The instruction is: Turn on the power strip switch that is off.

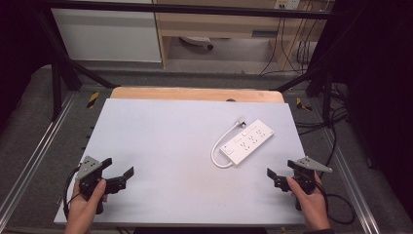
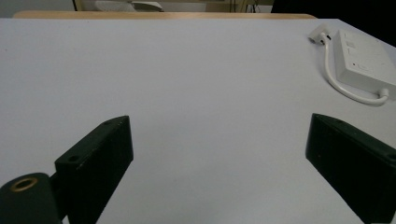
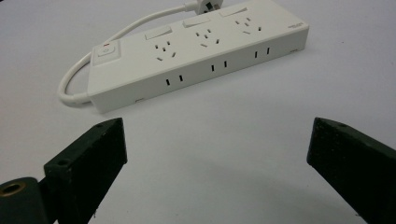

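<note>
My left gripper (image 1: 119,173): nearest me, well to the near-left of the power strip; jaws spread wide, nothing between them, bare table (image 1: 160,146) under them.
My right gripper (image 1: 281,171): just to the near-right of the power strip, aimed at its long side; jaws spread wide and empty, no contact yet.
Power strip (image 1: 246,141): lies flat on the right half of the table, set at a slant, switches and sockets facing up; it is the closest thing to my right gripper and well apart from my left one.
Cord (image 1: 217,147): a short white loop leaving the strip's near-left end and curling round its left side to the plug (image 1: 241,124) at the strip's far end.
Step in hand: I judge this as the approach, both tools ready, nothing gripped.
Next move: I would bring my right gripper forward to the strip's long edge, level the jaws across its width, then close; the casing is broad, so the jaws need their full spread.
</note>
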Demonstrator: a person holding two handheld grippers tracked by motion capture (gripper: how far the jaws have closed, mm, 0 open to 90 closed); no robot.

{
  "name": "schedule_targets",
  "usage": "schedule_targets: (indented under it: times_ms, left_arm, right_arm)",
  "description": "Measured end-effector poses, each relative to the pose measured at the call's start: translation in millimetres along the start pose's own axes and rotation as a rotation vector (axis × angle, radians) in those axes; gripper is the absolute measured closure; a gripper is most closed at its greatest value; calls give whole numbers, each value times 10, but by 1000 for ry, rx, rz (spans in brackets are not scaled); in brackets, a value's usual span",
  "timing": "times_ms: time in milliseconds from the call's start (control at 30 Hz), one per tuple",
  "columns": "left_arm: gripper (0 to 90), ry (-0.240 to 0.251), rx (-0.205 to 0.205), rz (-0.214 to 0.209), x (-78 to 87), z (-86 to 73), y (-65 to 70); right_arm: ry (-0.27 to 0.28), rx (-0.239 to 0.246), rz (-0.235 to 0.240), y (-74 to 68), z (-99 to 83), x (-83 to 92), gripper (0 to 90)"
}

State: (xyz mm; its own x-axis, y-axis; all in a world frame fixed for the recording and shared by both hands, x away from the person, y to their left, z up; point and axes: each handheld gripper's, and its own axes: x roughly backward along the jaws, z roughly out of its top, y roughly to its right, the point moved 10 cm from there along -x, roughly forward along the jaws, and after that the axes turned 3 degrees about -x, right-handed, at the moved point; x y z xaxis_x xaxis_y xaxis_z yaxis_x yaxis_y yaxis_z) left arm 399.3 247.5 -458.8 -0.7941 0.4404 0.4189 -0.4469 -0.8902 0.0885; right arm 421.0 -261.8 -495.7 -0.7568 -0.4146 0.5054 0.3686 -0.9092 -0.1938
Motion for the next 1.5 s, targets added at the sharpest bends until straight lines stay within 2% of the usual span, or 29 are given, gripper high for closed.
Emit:
schedule_targets:
  times_ms: [233, 600, 633, 733, 967, 1267, 1300, 1333, 1367, 1500]
  left_arm:
    - [73, -17, -8, -6, -7, -29, 23]
    - [71, -19, -9, 5, 24, -42, -4]
    - [62, -20, -8, 2, 29, -41, 1]
    - [56, -18, -4, -7, 22, -28, 1]
    - [56, -25, -20, -19, 17, -42, 26]
    - [59, -30, -9, -12, 34, -65, -5]
    - [59, -31, -9, -11, 36, -70, -9]
    - [59, -35, -13, -10, 39, -77, -17]
    - [59, -34, -8, -6, 41, -78, -24]
    - [59, -36, -2, -1, 56, -95, -52]
  right_arm:
    - [-46, 1, 16, -35, -42, -24, 54]
    - [-27, -10, 20, -47, 11, -6, 43]
    - [-30, 4, 23, -50, 19, 7, 39]
    - [-27, 8, 28, -56, 44, 37, 40]
    - [17, 2, 14, -81, 165, 150, 45]
    - [13, -5, 19, -106, 168, 144, 34]
    - [10, 3, -1, -83, 170, 139, 31]
    - [10, 3, -1, -83, 170, 139, 31]
    - [26, 4, -44, -34, 192, 152, 36]
    - [32, -9, -17, -64, 208, 165, 40]
